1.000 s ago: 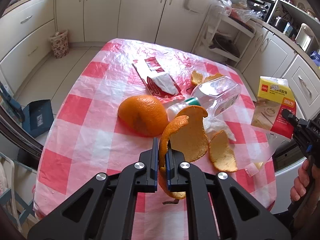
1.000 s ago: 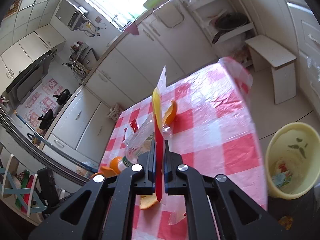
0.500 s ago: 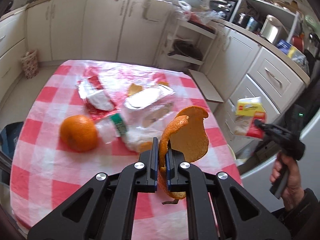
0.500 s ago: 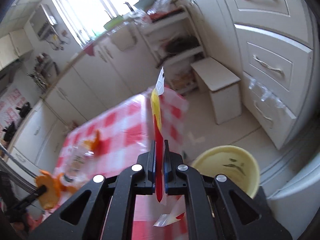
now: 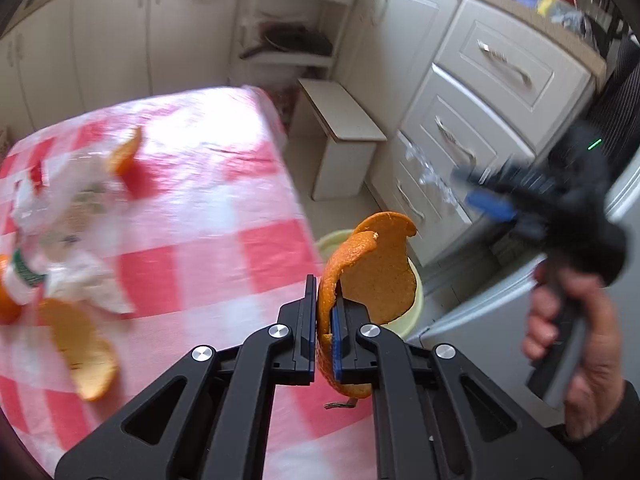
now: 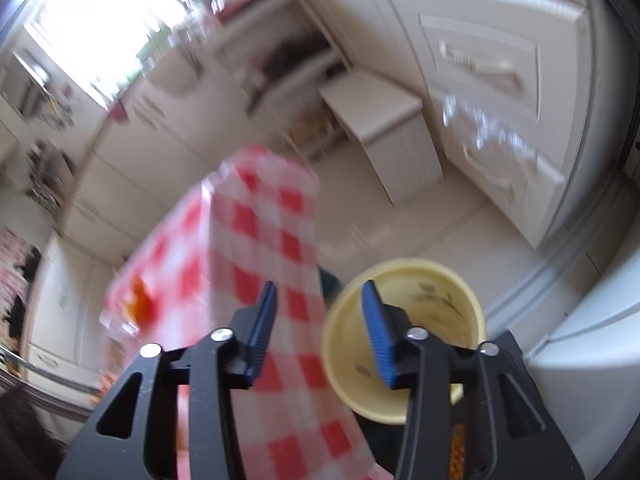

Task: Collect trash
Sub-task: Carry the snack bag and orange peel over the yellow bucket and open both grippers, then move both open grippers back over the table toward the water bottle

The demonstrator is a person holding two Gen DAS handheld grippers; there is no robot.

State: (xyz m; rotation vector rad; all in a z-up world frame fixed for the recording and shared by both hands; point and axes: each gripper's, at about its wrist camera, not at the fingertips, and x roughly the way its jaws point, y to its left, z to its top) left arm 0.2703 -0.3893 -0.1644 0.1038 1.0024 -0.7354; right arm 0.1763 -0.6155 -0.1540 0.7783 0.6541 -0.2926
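One curled strip of orange peel (image 5: 370, 276) pinched upright in the left gripper (image 5: 323, 320), jaws closed on its lower edge, the broad part standing above the fingertips at the near corner of the table (image 5: 224, 200). Directly behind and below the peel, one pale yellow bin (image 6: 404, 292) on the floor beside the table; only a sliver of its rim visible in the left wrist view, its open mouth plain in the right wrist view. Right gripper (image 6: 320, 324) above that bin, jaws spread wide and holding nothing; same tool blurred at the right of the left wrist view, gripped by one bare hand (image 5: 580, 344).

On the red-and-white checked cloth, counted from the left wrist view: two more loose peel pieces, one large piece (image 5: 80, 352) near the front left edge and one smaller piece (image 5: 124, 152) farther back. One whole orange (image 5: 6, 304) cut off at the left border. One clear plastic bottle (image 5: 52, 236) lying on its side, heavily blurred, touching or just beside crumpled white wrapping. A red-and-white scrap at the far left, too smeared to identify.

Beyond the table: one low white stool (image 5: 340, 136) on the floor, then white drawers (image 5: 480, 120).
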